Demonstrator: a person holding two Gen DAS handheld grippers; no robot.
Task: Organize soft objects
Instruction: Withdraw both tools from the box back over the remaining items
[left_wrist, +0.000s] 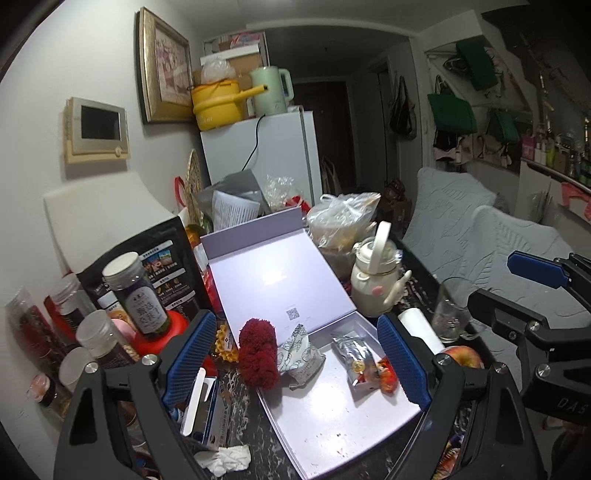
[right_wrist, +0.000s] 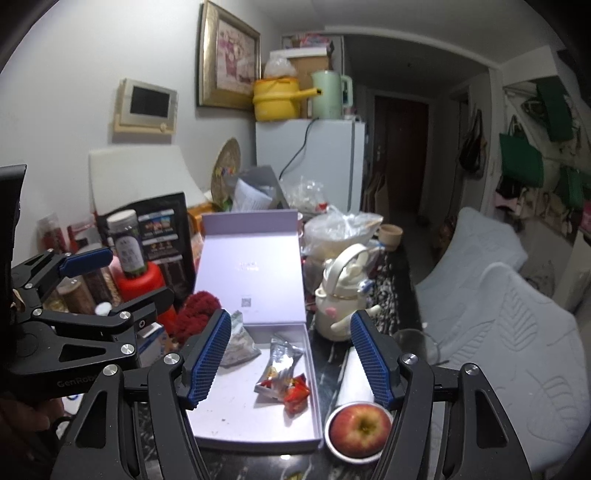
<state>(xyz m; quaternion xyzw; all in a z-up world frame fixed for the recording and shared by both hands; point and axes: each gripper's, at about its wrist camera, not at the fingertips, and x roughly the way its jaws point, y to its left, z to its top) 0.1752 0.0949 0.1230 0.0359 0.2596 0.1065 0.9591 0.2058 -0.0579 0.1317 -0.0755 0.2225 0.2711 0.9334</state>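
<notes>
The left gripper (left_wrist: 295, 358) occupies the lower centre of its own view with both blue ribbed pads spread wide and nothing between them. The right gripper (right_wrist: 291, 356) stands likewise in the lower centre of its view, jaws apart and empty; in the left wrist view it also shows at the right edge (left_wrist: 535, 280).

Beyond both sets of fingers lies a shallow lilac cardboard box (left_wrist: 332, 417) with its hinged lid (left_wrist: 273, 273) folded back and propped upright. Inside the box lie a silver foil snack packet (left_wrist: 351, 358), a small red-orange wrapper (left_wrist: 388, 373) touching it, and a grey-green patterned soft pouch (left_wrist: 301, 356) resting over the box's left rim. A dark red fluffy yarn ball (left_wrist: 258, 354) sits on the dark marbled tabletop (left_wrist: 240, 406) just outside that rim, touching the pouch.

Obstructions around the box:
- Left side: a blue-and-white carton (left_wrist: 207, 413), a crumpled white tissue (left_wrist: 225, 458), a red-capped bottle carrying a grey-lidded jar (left_wrist: 133, 291), and several clear jars (left_wrist: 96, 332).
- Right side: a cream kettle-shaped bottle with a loop handle (left_wrist: 373, 284), a white paper roll (left_wrist: 421, 328), a clear glass mug (left_wrist: 450, 310), and a red apple in a metal dish (right_wrist: 360, 428).
- Behind the lid: a clear plastic bag (left_wrist: 343, 218) and a white refrigerator (left_wrist: 266, 155) in the upper centre.
</notes>
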